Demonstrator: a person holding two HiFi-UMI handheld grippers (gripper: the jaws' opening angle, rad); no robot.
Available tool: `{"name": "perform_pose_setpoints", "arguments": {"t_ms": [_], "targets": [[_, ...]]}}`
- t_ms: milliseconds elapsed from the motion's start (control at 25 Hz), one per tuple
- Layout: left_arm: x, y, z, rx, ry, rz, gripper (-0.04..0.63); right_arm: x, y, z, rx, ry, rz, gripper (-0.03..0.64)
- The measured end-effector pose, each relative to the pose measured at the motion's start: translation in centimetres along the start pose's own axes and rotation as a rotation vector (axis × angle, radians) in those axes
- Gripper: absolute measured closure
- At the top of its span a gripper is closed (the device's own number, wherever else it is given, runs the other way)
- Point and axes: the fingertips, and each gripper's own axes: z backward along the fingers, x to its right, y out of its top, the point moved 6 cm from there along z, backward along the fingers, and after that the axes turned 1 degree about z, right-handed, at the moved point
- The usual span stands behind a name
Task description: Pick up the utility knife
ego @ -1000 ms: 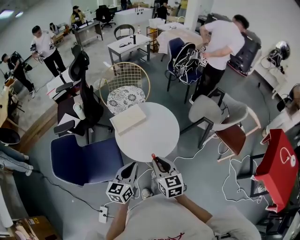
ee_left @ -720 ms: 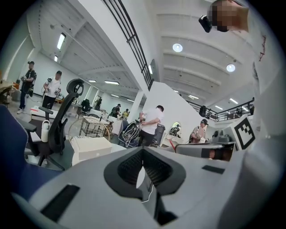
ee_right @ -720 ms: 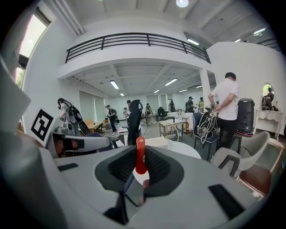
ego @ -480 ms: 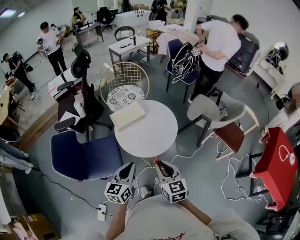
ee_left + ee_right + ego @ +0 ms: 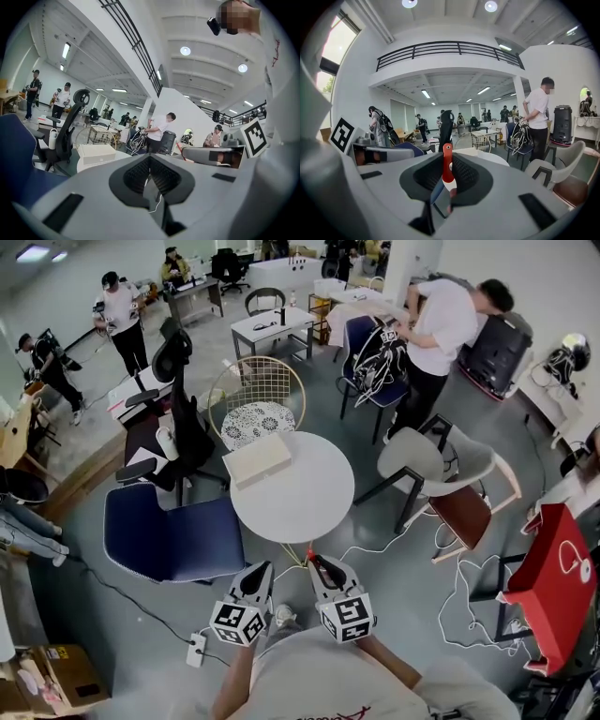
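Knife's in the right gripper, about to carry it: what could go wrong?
The utility knife juts well past the right gripper, so it might pivot or slip. The left gripper sits close beside and could knock it. Loose white cables lie on the floor nearby, a trip hazard.

The round white bench [image 5: 305, 495] carries a single thing, a flat pale box [image 5: 256, 458] that lies at its far left edge and reaches the rim. The bench stands on a grey floor [image 5: 417, 549]. On the floor, white cable [image 5: 469, 601] loops beyond the bench's near right edge and a white power strip [image 5: 196, 650] lies off its near left.
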Motion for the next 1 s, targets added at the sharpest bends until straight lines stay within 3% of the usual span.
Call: {"name": "perform_pose_setpoints", "arguments": {"t_ms": [520, 1000], "targets": [[9.7, -4.4, 3.4, -0.014, 0.006, -0.021, 0.583, 0.6, -3.9, 8.6, -0.001, 0.044, -0.025, 0.551], [15.4, -6.7, 7.2, 0.010, 0.009, -0.046, 0.583, -0.8, -5.5, 15.4, 0.039, 0.059, -0.007, 0.551]]}}
